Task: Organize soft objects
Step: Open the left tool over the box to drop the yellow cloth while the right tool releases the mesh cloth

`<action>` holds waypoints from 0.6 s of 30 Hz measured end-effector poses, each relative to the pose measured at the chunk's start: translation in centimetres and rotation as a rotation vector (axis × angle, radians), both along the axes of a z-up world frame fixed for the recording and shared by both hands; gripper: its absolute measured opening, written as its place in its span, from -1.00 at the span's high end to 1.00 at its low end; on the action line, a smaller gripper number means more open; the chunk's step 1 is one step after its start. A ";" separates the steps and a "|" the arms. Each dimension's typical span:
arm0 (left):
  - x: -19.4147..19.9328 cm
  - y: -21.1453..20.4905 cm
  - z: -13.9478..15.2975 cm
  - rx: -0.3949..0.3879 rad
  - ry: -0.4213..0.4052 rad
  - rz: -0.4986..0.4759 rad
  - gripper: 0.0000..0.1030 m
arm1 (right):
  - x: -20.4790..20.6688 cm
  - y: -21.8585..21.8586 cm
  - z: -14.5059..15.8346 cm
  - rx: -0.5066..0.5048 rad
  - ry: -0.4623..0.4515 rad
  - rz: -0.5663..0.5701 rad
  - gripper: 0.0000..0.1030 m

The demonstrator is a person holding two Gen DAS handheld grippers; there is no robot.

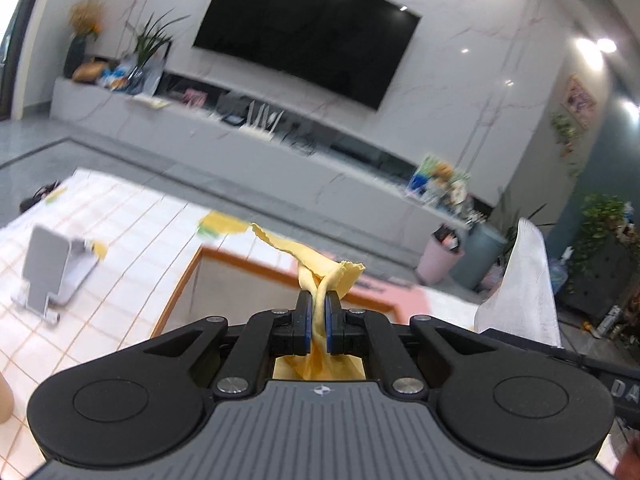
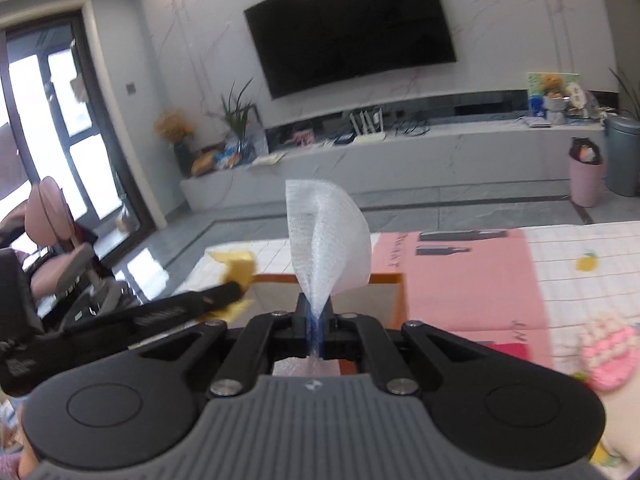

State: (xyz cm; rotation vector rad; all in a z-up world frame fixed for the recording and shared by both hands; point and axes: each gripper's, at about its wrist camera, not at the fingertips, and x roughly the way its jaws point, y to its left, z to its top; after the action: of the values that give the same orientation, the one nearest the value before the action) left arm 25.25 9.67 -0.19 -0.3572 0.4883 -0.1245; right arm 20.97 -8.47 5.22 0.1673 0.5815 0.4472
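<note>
Pinching yellow cloth (image 1: pixel 320 268), left tongs (image 1: pixel 318 300); cloth's lower part hidden.

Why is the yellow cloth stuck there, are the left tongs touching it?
Touching. The left wrist view shows the left tongs pinching the yellow cloth.

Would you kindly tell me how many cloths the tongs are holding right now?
2. A yellow cloth is pinched in the left tongs; a white mesh cloth is pinched in the right tongs. Others may lie out of view.
</note>
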 end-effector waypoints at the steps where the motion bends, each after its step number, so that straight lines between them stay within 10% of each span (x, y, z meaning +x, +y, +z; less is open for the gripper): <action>1: 0.6 -0.1 -0.6 0.015 0.014 0.004 0.87 | 0.4 0.5 -0.7 -0.018 0.003 0.009 1.00; 5: 0.8 1.1 -1.9 0.030 0.067 0.061 0.65 | 1.5 1.7 -2.3 -0.084 0.014 0.029 1.00; 7: 0.1 1.9 -1.9 -0.026 0.045 0.118 -0.46 | 1.6 1.7 -2.9 -0.093 0.024 0.020 1.00; 8: -0.3 2.2 -1.7 -0.042 0.027 0.134 -0.70 | 1.6 1.9 -3.1 -0.099 0.031 0.015 1.00; 18: -3.3 4.9 3.3 -0.056 0.063 0.102 -0.74 | 2.0 2.8 -2.6 -0.131 0.077 0.020 1.00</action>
State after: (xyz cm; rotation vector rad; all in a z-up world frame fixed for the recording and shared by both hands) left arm 21.98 14.60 3.13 -0.4412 0.5285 -0.0284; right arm 22.94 -5.64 2.63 0.0541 0.6868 0.4222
